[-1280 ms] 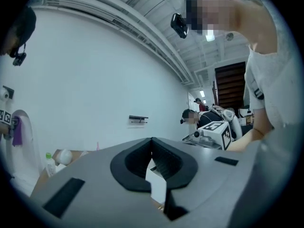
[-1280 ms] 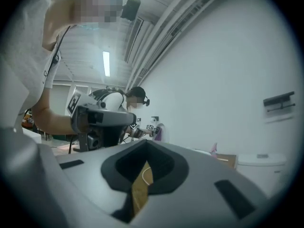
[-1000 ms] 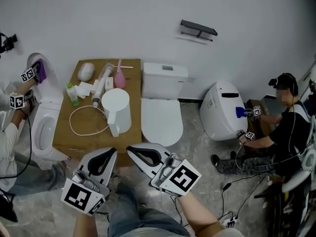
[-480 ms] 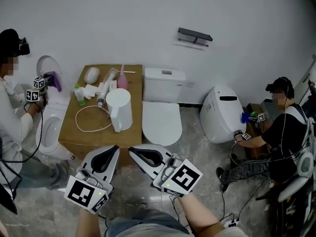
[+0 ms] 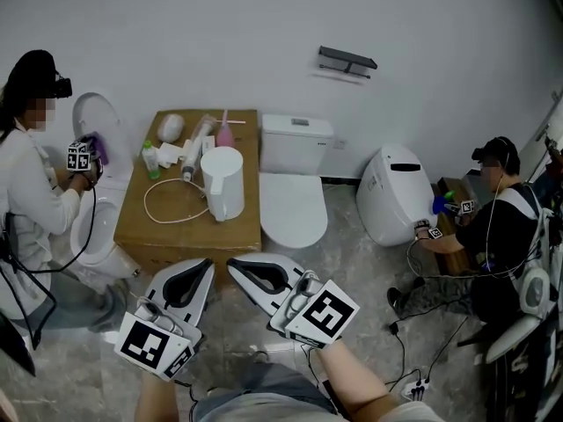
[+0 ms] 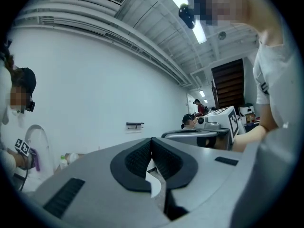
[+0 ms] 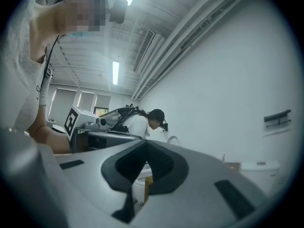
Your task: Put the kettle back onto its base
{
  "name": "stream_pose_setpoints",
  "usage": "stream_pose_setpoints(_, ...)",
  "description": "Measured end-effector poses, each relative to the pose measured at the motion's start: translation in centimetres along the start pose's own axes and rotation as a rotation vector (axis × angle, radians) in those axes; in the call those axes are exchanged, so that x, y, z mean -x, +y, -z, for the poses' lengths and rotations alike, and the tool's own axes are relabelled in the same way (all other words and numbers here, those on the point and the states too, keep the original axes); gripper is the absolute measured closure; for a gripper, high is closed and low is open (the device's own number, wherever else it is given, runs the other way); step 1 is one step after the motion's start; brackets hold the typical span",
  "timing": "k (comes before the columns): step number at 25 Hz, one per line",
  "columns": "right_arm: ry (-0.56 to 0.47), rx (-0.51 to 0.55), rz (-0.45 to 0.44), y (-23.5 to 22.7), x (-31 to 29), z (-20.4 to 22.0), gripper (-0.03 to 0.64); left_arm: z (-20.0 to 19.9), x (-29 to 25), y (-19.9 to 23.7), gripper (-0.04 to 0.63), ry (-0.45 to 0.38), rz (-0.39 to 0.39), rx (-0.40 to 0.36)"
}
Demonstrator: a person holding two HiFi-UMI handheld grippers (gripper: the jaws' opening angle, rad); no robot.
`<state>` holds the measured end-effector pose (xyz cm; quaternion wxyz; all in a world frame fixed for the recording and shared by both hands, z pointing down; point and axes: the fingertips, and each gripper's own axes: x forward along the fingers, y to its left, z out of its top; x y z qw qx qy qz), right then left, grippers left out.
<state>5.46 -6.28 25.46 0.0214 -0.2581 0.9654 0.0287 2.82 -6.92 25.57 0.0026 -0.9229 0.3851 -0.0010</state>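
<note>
Left claw and right claw both closed on nothing, side by side, well short of white kettle upright on cardboard surface.

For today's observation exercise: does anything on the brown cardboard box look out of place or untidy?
The white cord sprawls in a loose loop across the brown cardboard box beside the upright white kettle. Nothing looks spilled or damaged.

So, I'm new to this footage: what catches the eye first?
A white kettle stands on a brown box beside a white toilet. In the foreground the left gripper and right gripper hang side by side, jaws shut and empty.
</note>
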Motion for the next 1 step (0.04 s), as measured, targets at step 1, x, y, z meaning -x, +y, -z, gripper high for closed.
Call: stream_pose_setpoints(1,-0.002,-0.001,0.001,0.38,-0.17,-0.08,0.609,-0.03,0.5,0.09,0.586,0.0,0.0,0.002)
